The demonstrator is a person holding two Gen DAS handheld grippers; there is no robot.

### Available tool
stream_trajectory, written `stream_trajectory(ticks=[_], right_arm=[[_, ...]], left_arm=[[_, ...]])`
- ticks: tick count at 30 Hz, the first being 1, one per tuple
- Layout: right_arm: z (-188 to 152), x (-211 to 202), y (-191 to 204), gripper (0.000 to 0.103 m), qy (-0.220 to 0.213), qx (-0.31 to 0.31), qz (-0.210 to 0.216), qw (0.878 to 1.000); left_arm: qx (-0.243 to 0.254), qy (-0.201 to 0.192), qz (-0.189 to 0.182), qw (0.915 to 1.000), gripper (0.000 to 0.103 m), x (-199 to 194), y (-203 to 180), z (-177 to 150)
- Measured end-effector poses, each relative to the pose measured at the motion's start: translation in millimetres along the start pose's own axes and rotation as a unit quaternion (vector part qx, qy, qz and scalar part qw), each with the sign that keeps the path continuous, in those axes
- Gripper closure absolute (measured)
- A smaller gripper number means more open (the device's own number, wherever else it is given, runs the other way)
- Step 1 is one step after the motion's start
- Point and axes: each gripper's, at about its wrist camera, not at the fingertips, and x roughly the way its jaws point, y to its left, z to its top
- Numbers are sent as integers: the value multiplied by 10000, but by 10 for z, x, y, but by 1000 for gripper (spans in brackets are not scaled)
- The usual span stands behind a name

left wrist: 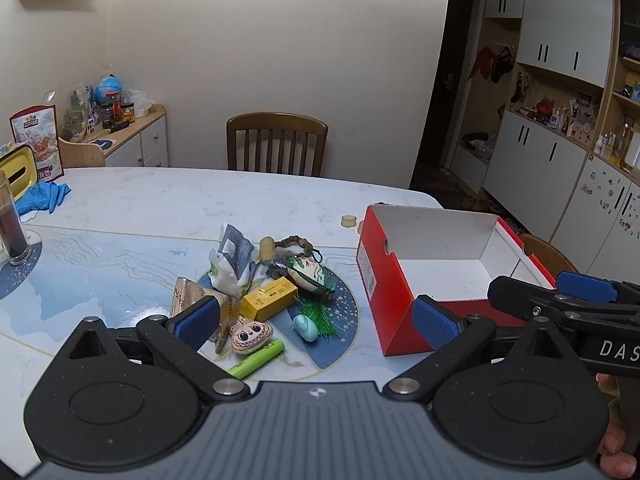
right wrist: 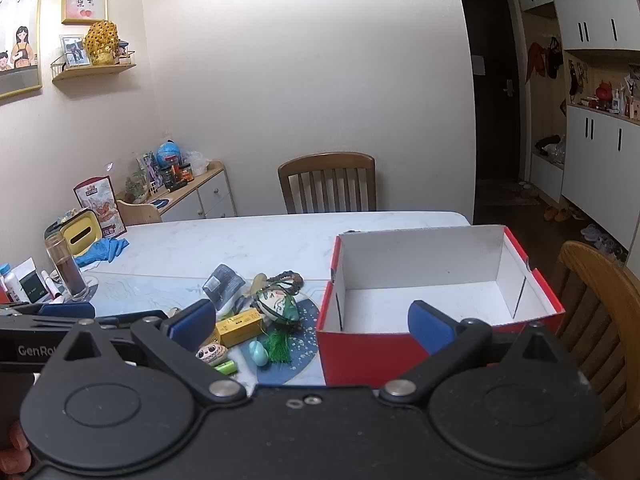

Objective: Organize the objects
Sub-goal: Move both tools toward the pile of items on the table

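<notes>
Nothing packed so far, by the look of it: over on the left of the table (left wrist: pixel 120 208) the glass of dark drink (left wrist: pixel 10 232) and blue glove (left wrist: pixel 44 196) sit well apart from the action. Centre stage, the pile of small objects waits on the round blue mat (left wrist: pixel 340 320): yellow box (left wrist: pixel 270 298), white packet (left wrist: pixel 230 268), painted face pebble (left wrist: pixel 251 335), green tube (left wrist: pixel 258 364), pale blue egg (left wrist: pixel 305 327), tasselled sachet (left wrist: pixel 310 274), all jumbled and touching. The left gripper (left wrist: pixel 316 324) hangs above them, jaws spread wide, holding nothing. To the right stands the red box (left wrist: pixel 384 280), white inside and bare. The right gripper (right wrist: pixel 312 324) hovers wide open too, empty. Everything is left to do.
</notes>
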Motion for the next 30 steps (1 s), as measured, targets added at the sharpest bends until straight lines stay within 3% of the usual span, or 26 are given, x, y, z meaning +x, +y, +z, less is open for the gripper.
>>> stream_trajectory(ticks=[21,30], right_arm=[[94,300,418,2,-8,35,-556,9984],[88,641,539,3,335,151,-746,9965]], left_arm=[[-160,30,-190,9997,0,216,543,130],[-207,222,43,9995,0,565,931,129]])
